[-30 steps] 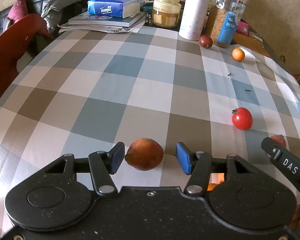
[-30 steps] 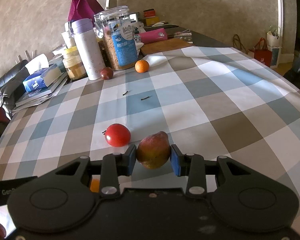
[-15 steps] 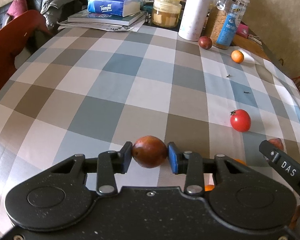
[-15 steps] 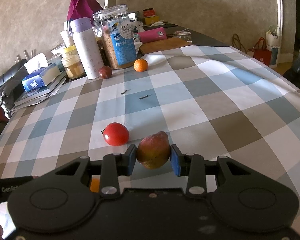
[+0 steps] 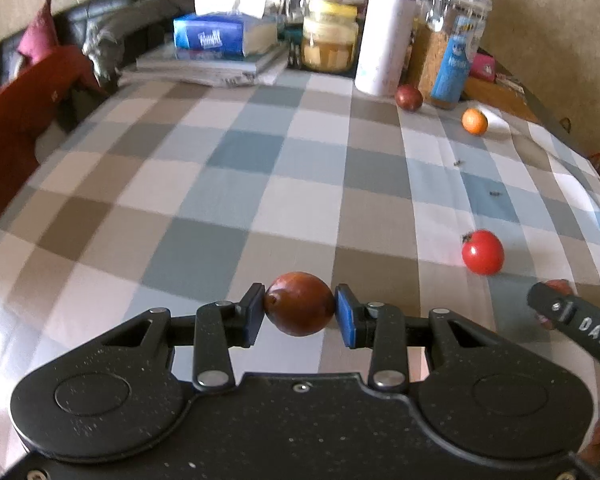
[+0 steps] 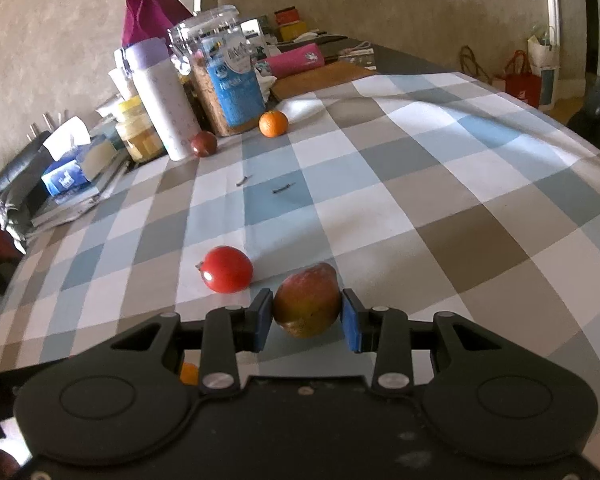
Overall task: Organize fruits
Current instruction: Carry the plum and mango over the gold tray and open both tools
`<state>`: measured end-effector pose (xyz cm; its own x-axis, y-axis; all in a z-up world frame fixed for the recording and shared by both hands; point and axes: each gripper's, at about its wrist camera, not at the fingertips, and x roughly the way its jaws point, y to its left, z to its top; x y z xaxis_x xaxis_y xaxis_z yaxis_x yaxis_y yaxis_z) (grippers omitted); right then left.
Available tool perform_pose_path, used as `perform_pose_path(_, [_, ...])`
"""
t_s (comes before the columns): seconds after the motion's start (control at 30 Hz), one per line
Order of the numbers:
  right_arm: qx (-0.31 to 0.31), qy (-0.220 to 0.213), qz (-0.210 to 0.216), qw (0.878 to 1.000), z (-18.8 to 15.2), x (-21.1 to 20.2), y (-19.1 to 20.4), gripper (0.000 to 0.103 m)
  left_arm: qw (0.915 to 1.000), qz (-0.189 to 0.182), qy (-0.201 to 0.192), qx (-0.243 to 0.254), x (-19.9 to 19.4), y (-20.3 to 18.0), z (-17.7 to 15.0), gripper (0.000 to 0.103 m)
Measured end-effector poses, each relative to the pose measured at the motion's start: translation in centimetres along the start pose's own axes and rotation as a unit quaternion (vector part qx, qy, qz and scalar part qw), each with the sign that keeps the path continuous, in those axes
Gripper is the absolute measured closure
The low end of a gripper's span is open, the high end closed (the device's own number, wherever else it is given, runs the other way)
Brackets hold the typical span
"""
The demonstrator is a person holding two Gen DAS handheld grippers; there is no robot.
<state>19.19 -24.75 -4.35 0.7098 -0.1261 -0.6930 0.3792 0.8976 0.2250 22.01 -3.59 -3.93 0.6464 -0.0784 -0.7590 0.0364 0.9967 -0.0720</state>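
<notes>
Checked tablecloth covers the whole table, clutter at the far edge: white flask, clear cereal jar, tissue box on a stack of books. Left gripper is clamped on a reddish-brown fruit, both blue pads touching its sides. Right gripper is clamped on a red-green mango, pads on both sides. Red tomato sits on the cloth just left of the mango, apart from it. 2 more fruits far back: orange tangerine and dark plum, both near the jar base. Small orange bit shows under the right gripper's linkage, can't tell what it is.
</notes>
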Motion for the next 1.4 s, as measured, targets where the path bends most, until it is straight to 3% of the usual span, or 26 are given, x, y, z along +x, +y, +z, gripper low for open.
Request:
perform_pose_path(0.13, [0.014,-0.021,0.014,1.0,0.4,-1.1,-0.5,0.064,0.9997,-0.017,-0.016,-0.005,-2.0,0.5,0.7,0.057])
perform_pose_path(0.3, [0.026,-0.01,0.054,0.998,1.1,-3.6,-0.7,0.064,0.999,-0.04,-0.016,0.01,-5.3,1.3,0.8,0.057])
perform_pose_path(0.53, [0.008,0.028,0.12,0.992,1.3,-8.5,-0.8,0.064,0.9961,-0.084,0.027,0.006,-8.4,2.8,0.3,0.057])
perform_pose_path(0.83, [-0.058,0.107,0.149,0.981,-1.2,-12.6,-2.0,0.064,0.9871,-0.125,0.091,0.042,-10.0,2.0,-2.0,0.057])
perform_pose_path(1.23, [-0.108,0.202,0.159,0.96,-5.8,-14.6,-4.8,0.064,0.9814,-0.106,0.131,0.093,-9.3,-0.2,-5.1,0.057])
perform_pose_path(1.4, [-0.138,0.214,0.158,0.954,-7.1,-15.3,-4.9,0.064,0.9799,-0.096,0.134,0.112,-9.3,-0.7,-5.7,0.057])
